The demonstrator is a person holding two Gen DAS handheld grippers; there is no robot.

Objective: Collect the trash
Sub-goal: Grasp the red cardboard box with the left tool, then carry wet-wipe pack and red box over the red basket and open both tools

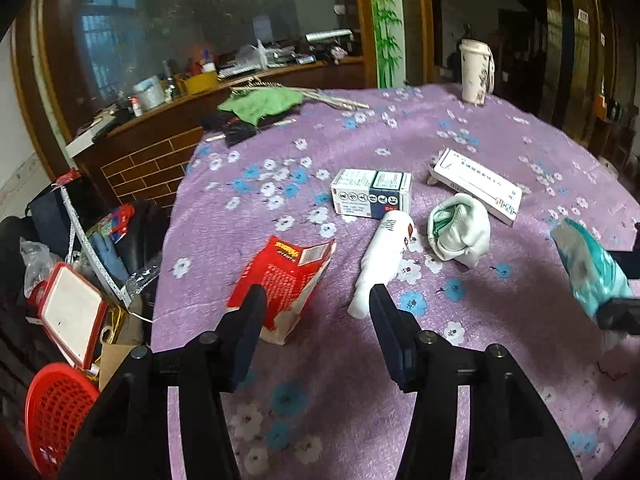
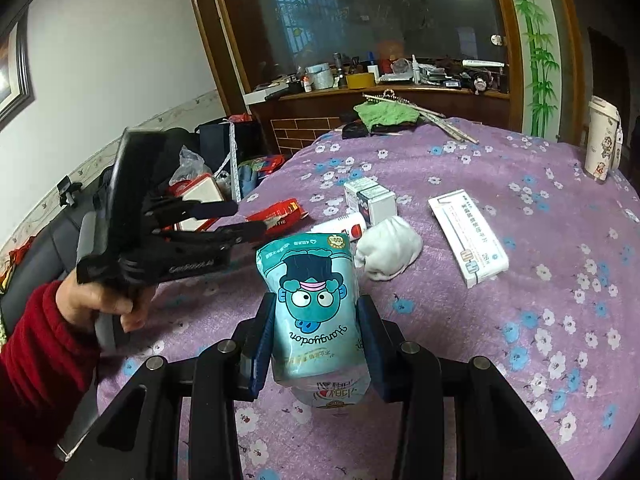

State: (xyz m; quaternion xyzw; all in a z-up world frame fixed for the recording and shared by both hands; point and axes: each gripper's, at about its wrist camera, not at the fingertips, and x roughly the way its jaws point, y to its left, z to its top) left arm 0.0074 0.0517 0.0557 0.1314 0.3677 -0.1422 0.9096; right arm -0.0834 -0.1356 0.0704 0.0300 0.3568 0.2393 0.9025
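your right gripper (image 2: 316, 344) pinches the teal pouch (image 2: 314, 304); your left gripper (image 1: 316, 308) gapes empty, just behind the red packet (image 1: 284, 280).

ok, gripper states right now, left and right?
Left gripper: open, nothing between the fingers.
Right gripper: shut on the teal snack pouch.

Dim indoor light, window glare in glass, soft shadows, fisheye bending, dark corners, slight blur
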